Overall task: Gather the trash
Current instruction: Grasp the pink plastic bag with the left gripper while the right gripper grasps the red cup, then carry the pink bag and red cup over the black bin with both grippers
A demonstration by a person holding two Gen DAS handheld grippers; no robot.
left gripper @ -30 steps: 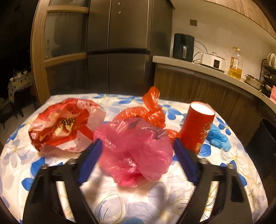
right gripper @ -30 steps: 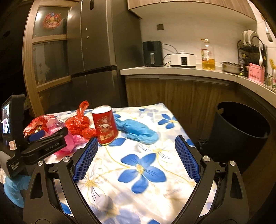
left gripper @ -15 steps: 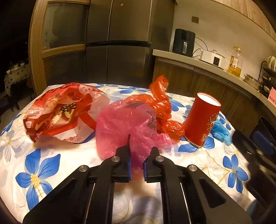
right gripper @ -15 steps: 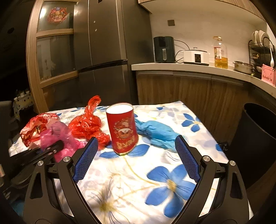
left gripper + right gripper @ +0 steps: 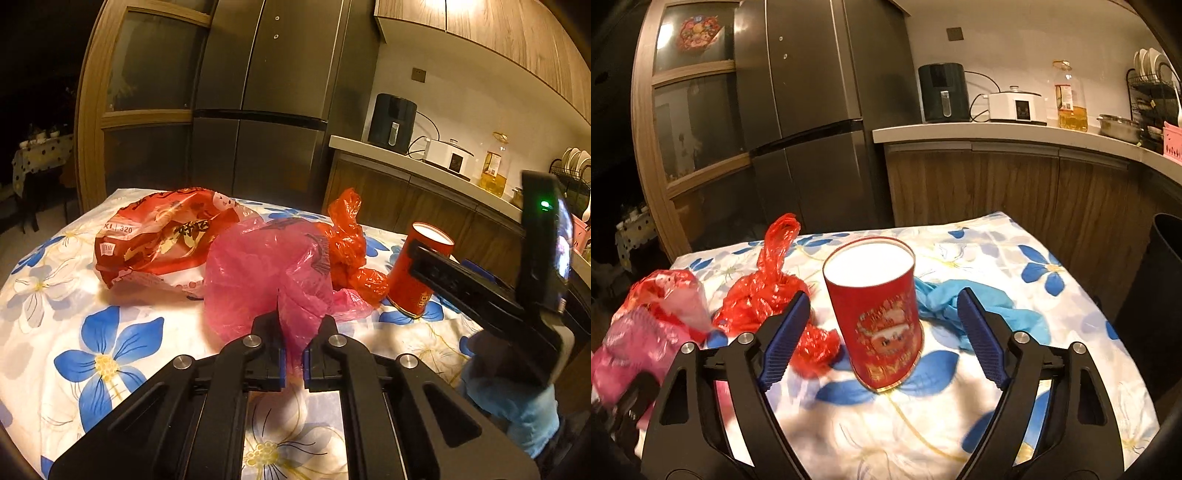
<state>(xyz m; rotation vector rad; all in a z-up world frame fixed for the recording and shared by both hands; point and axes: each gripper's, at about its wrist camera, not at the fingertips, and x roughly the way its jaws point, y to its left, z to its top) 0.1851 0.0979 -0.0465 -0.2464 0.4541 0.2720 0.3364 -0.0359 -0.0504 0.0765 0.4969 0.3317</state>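
We see a blue-flowered white tablecloth (image 5: pixel 990 236) before a grey steel fridge (image 5: pixel 273 92). Our left gripper (image 5: pixel 291 360) pinches the crumpled pink plastic bag (image 5: pixel 266 284). Our right gripper (image 5: pixel 882 334) stands spread around the upright red paper cup (image 5: pixel 875 306), not touching.

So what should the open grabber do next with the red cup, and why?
Probably squeeze shut on the red cup. The right gripper is open with one finger on each side of the cup, which stands upright on the table. The left gripper already pinches the pink bag, so the cup looks like the next trash to pick up.
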